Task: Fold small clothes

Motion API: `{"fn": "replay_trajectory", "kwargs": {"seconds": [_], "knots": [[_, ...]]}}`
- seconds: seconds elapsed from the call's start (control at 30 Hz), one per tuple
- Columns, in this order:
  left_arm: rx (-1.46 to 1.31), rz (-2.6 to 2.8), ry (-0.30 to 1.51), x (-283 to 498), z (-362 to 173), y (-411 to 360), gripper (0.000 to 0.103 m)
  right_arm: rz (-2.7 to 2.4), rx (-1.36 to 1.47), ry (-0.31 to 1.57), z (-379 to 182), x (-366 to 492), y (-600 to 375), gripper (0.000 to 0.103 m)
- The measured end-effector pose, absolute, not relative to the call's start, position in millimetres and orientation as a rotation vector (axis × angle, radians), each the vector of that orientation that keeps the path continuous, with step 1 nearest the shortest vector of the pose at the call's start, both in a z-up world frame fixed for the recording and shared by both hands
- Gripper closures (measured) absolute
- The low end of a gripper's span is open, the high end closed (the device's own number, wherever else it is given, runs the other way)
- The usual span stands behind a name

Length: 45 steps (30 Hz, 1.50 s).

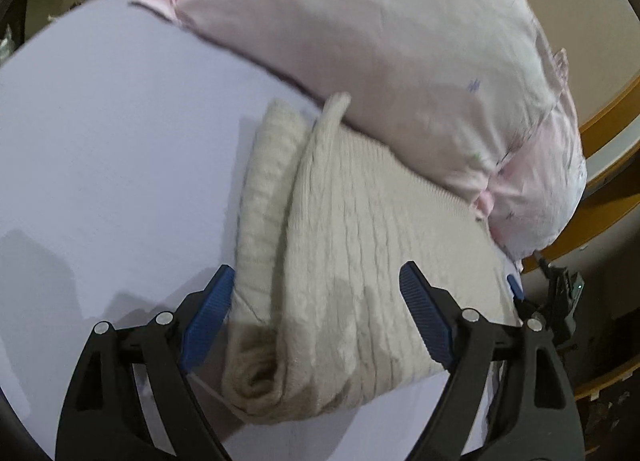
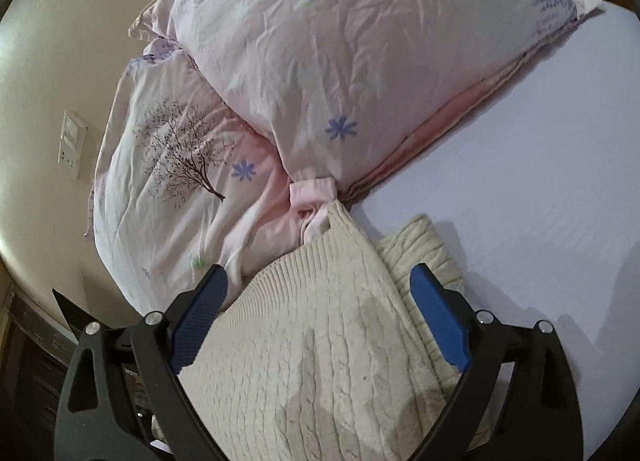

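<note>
With the left gripper (image 1: pixel 316 313) and right gripper (image 2: pixel 318 313) both held agape above the cream cable-knit sweater (image 1: pixel 352 261), half-folded on the bed (image 1: pixel 100 141) against the pillow (image 1: pixel 360 41), opposite edges should be pinched evenly before folding.

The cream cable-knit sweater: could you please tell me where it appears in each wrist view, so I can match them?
Left wrist view: the folded cream cable-knit sweater fills the lower centre, between the open left gripper fingers.
Right wrist view: the sweater fills the bottom centre, between the open right gripper fingers.
Shared landmark: the pale pink flower-print pillow just beyond it.
</note>
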<state>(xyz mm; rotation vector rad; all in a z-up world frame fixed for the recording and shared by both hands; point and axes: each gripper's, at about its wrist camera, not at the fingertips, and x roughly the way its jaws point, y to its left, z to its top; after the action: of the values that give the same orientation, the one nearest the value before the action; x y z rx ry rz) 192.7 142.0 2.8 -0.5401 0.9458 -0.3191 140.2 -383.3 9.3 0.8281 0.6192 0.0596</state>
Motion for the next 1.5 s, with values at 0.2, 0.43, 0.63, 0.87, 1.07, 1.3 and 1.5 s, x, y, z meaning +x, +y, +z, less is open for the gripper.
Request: {"fn": "replay_trajectory", "kwargs": {"seconds": [0.2, 0.43, 0.63, 0.87, 1.07, 1.3, 1.5], "knots": [[-0.708, -0.283, 0.96, 197, -8, 145, 0.058, 0.097, 0.888, 0.634, 7, 142, -383, 0.011], [-0.961, -0.466, 0.901, 192, 11, 134, 0.086, 0.148, 0.915, 0.6, 16, 138, -388, 0.011], [-0.805, -0.871, 0.767, 201, 90, -18, 0.086, 0.135, 0.896, 0.526, 33, 127, -406, 0.011], [-0.678, -1.069, 1.105, 235, 29, -204, 0.084, 0.067, 0.945, 0.495, 32, 114, -452, 0.011], [-0.662, -0.956, 0.839, 214, 60, -120, 0.042, 0.177, 0.946, 0.649, 29, 129, -452, 0.005], [-0.472, -0.622, 0.974, 214, 20, -77, 0.038, 0.178, 0.833, 0.932, 4, 159, -421, 0.005], [-0.409, -0.634, 1.022, 213, 2, -107, 0.021, 0.188, 0.759, 0.941, 2, 160, -407, 0.011]]}}
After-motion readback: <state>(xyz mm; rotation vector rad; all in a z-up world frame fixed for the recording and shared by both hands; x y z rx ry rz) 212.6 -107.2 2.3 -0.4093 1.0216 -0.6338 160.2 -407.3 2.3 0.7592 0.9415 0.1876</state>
